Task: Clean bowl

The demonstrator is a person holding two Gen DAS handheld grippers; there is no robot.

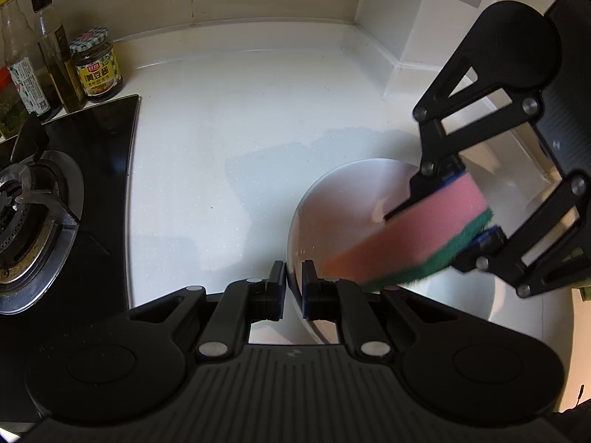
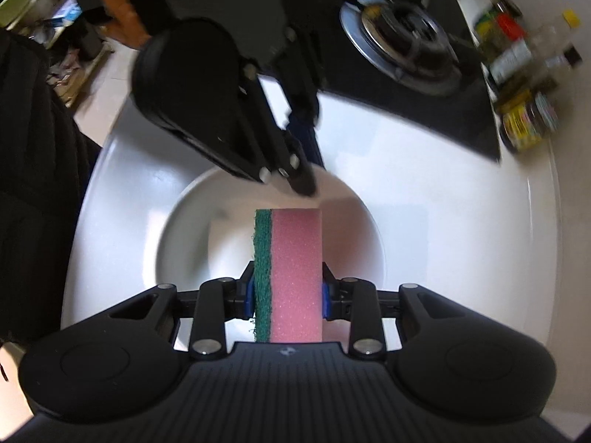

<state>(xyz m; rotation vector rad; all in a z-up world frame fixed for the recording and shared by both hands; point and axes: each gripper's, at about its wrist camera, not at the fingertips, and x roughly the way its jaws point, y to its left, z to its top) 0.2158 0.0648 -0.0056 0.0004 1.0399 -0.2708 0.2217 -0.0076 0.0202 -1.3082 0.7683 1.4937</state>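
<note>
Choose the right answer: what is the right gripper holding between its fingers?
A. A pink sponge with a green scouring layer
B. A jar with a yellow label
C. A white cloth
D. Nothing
A. In the right wrist view, the right gripper is closed on the pink sponge with a green scouring layer, its far end reaching over the white bowl, while the left gripper pinches the bowl's rim.

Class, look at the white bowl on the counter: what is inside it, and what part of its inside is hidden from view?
Inside the white bowl is the pink and green sponge, held by the right gripper. No food or water shows on the visible wall. The floor under the sponge is covered.
</note>
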